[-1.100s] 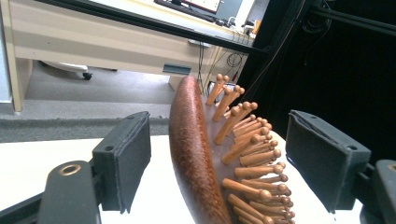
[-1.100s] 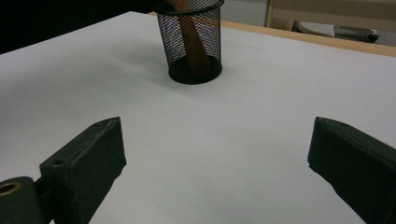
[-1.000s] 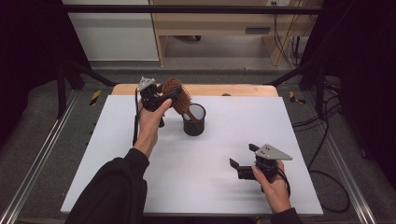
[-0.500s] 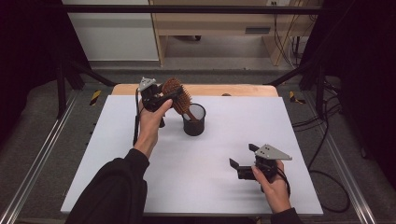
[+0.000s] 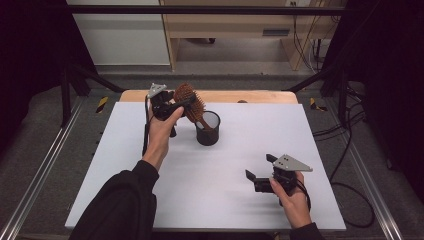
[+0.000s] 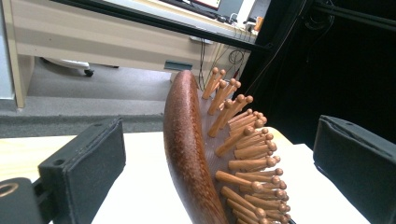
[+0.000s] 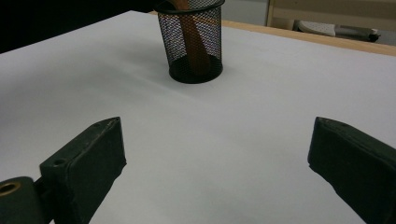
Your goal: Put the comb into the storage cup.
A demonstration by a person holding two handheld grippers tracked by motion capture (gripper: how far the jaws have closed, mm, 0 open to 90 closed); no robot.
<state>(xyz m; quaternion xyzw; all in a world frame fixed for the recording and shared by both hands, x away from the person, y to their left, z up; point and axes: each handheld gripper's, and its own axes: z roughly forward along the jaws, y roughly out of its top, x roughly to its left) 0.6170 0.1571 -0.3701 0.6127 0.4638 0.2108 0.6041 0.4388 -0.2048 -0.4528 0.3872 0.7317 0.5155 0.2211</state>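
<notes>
left gripper [image 5: 176, 104]: jaws have just been opening; now spread wide either side of the brush head, pads off it, so the brush is let go.
brush: brown wooden paddle hairbrush with wooden pins [image 6: 196, 154] stands between the open jaws in the left gripper view, touching neither pad; in the high view its head [image 5: 190, 97] leans to about 10 o'clock out of the cup.
cup: black wire-mesh pen cup [image 5: 207, 128] upright at about 12 o'clock of the table centre; brush handle inside, seen through the mesh [image 7: 194, 44].
meaning: looks like the drop-in step is done, brush resting on the cup rim on its own; next is likely backing the left gripper away.
right gripper [image 5: 260, 172]: jaws apart, nothing between them, idle near 4 o'clock, well apart from the cup.
table: white tabletop [image 5: 240, 200], wooden edge at the far side.
around: pale wooden furniture and cables behind the table, black frame rails at the sides.
in the way: brush head sits between the left jaws; a careless pull-back could snag the pins and tip the cup.
</notes>
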